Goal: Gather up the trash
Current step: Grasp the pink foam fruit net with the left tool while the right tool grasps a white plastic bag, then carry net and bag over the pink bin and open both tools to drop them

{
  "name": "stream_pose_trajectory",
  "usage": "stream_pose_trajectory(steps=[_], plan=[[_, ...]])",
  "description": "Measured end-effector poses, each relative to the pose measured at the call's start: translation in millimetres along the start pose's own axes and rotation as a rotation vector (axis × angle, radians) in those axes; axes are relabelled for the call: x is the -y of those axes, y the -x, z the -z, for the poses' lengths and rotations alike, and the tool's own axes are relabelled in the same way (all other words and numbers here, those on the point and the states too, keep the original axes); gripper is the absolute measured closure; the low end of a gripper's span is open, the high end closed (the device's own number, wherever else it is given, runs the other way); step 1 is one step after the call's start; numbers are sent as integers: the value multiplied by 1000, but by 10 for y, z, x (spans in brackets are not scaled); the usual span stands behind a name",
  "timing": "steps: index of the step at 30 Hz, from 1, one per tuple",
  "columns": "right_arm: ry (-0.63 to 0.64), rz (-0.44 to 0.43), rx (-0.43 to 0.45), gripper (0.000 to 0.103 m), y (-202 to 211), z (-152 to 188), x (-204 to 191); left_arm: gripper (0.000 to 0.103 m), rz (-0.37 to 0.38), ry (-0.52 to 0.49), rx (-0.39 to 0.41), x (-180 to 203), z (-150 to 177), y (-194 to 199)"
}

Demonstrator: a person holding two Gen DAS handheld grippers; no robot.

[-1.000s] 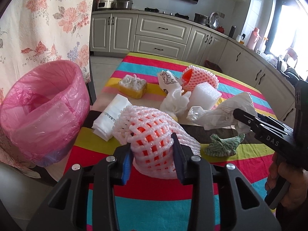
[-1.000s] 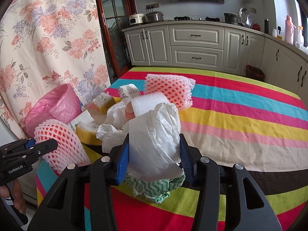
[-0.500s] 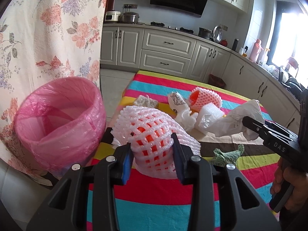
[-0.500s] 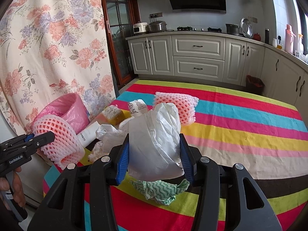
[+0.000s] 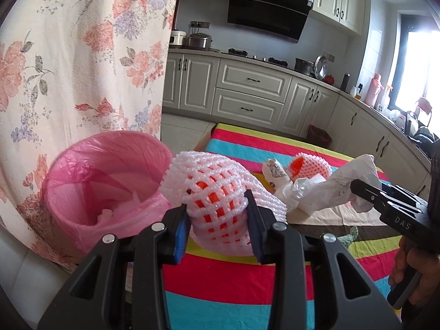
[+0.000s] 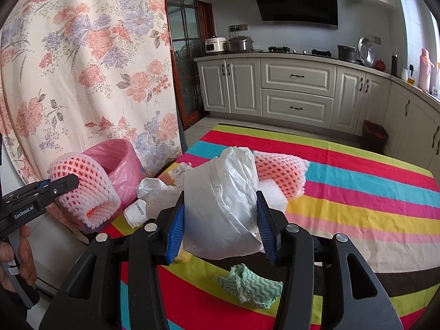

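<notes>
The left hand-held gripper [image 5: 218, 221] is clamped on a pink foam fruit net [image 5: 217, 189], its blue pads pressed into the mesh on both sides, and the net is held up off the desk. The right hand-held gripper [image 6: 220, 225] is clamped on a crumpled white plastic bag [image 6: 222, 206], likewise lifted clear of the cloth. So two pieces of trash are held, one in each hand-held gripper.

Just left of and beyond the left hand-held gripper stands one bin lined with a pink bag [image 5: 107, 184], its mouth open, a few pale scraps at the bottom. It stands off the desk's edge, before a flowered curtain [image 5: 82, 68].

Below the right hand-held gripper, near its fingers, one green-and-white patterned rag [image 6: 250, 286] lies on the striped tablecloth of the desk [image 6: 357, 192]. Beyond the held bag lies a second pink foam net [image 6: 280, 170], touching a white foam piece [image 6: 272, 192]. To the left of the bag are more crumpled white plastic [image 6: 154, 192] and one flat white packet [image 6: 136, 211] near the desk's edge. In the left wrist view one printed paper cup [image 5: 275, 170] lies on its side beside the second net.

A person's hand [image 5: 412, 272] grips each handle; the other hand [image 6: 16, 258] shows at the left edge of the right wrist view.
</notes>
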State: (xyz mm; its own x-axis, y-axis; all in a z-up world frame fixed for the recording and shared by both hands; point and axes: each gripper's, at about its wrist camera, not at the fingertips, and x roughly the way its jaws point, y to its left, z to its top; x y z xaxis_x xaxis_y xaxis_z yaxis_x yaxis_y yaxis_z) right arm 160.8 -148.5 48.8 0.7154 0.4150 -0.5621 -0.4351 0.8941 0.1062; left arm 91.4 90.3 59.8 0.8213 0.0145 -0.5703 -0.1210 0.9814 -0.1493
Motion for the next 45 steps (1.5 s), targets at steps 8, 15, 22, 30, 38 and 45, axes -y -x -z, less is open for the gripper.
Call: stream_pose_trajectory(steps=[8, 15, 22, 30, 38, 45], plan=[[40, -37, 15, 57, -107, -200, -282, 67, -70, 36, 50, -368, -155, 100], [77, -82, 23, 57, -236, -390, -556, 67, -144, 61, 93, -713, -285, 230], [116, -134, 17, 57, -411, -567, -868, 67, -211, 79, 133, -979, -399, 335], [176, -204, 28, 57, -565, -811, -1296, 67, -279, 82, 162, -1156, -469, 429], [201, -259, -3, 57, -836, -942, -1628, 67, -326, 95, 155, -1334, -492, 395], [219, -295, -42, 56, -1066, -969, -1813, 67, -344, 104, 138, -1469, -496, 331]])
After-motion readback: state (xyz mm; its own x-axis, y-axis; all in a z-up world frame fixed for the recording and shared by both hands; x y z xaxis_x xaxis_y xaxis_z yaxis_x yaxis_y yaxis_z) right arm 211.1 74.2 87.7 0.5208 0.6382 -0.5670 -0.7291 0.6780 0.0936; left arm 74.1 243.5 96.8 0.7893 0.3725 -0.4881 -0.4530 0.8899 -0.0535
